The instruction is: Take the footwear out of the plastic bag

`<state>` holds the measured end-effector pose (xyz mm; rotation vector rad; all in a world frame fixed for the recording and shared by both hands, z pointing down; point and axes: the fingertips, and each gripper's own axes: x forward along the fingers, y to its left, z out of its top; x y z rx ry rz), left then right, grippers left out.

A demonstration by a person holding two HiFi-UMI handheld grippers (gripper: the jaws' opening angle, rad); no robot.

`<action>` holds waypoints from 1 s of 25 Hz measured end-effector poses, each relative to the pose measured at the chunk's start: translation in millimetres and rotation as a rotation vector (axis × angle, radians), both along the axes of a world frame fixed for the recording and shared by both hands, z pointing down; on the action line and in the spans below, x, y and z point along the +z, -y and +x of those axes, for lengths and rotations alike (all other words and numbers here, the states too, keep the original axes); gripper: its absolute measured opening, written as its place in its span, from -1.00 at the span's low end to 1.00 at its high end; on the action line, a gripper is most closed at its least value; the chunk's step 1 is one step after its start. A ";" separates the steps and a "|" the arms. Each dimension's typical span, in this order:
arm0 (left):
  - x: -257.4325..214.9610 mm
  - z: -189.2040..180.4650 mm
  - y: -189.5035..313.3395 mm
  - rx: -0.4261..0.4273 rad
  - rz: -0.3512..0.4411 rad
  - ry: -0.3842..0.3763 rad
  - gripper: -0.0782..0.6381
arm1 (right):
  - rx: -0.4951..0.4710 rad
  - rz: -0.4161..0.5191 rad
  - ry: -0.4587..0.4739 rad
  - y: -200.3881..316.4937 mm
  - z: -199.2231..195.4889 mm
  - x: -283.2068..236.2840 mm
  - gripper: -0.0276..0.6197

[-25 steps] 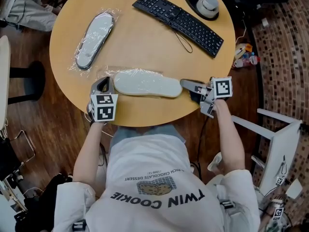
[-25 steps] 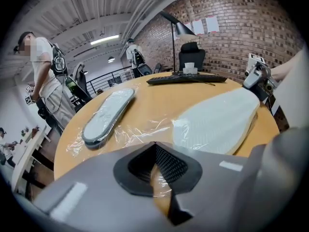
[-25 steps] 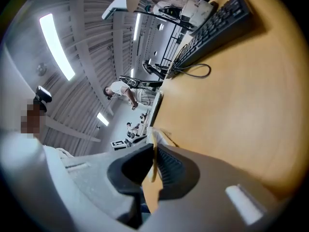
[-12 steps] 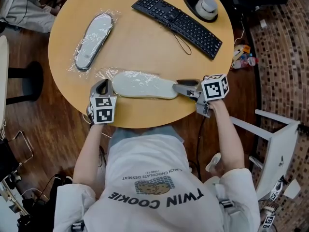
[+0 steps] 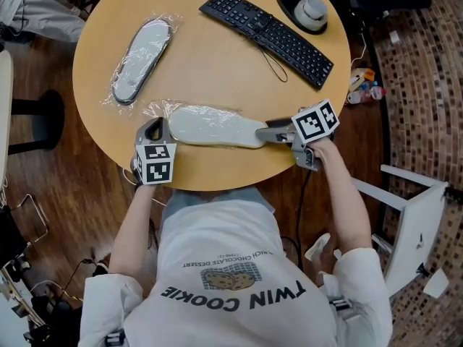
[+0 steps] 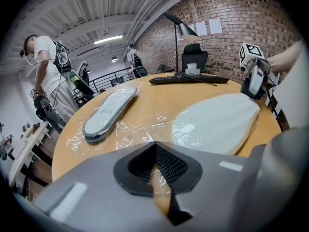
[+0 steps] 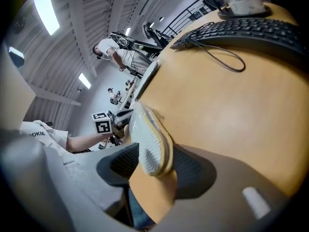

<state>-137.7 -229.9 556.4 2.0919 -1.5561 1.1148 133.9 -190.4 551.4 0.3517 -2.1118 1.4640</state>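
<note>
A pale flat slipper (image 5: pixel 217 125) lies in a clear plastic bag (image 5: pixel 155 110) near the front edge of the round wooden table (image 5: pixel 217 71). My left gripper (image 5: pixel 153 129) is at the slipper's left end, shut on the bag's loose film (image 6: pixel 140 129). At the right end is my right gripper (image 5: pixel 265 131), whose jaws are opening with the slipper's tip (image 7: pixel 149 139) between them; the pads stand off it. In the left gripper view the slipper (image 6: pixel 217 122) stretches toward the right gripper (image 6: pixel 253 76).
A second slipper (image 5: pixel 141 49) wrapped in plastic lies at the table's far left. A black keyboard (image 5: pixel 268 26) with a looped cable and a round black stand (image 5: pixel 312 9) sit at the far right. A white frame (image 5: pixel 412 201) stands on the floor to the right.
My right gripper moved left up to the slipper's right end and its jaws spread around the tip. The left gripper stayed put with the film.
</note>
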 end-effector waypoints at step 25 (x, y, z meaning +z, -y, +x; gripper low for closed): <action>0.2 -2.1 2.8 -0.050 -0.004 0.013 -0.76 | 0.098 -0.109 0.175 -10.0 78.0 -11.3 -0.71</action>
